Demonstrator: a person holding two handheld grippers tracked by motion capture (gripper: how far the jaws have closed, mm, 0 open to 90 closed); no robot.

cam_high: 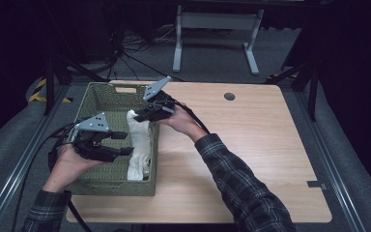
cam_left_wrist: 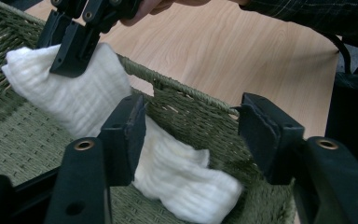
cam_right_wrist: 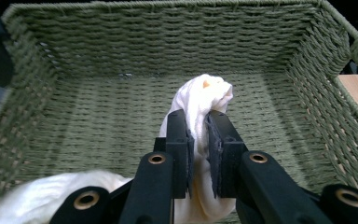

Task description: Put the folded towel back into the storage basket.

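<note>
A pale wood-grain surface (cam_high: 251,145) with rounded corners carries the scene in the high view, and it sits on a grey floor (cam_high: 348,159) with metal rails running along both sides. Near its far edge there is a small round grey cable port (cam_high: 229,96). On the left part of the surface rests a green woven basket (cam_high: 101,186), rectangular, with a handle slot cut into its far wall. The basket's near left corner comes right up to the surface's front edge. To the right of the basket the wood lies bare.
</note>
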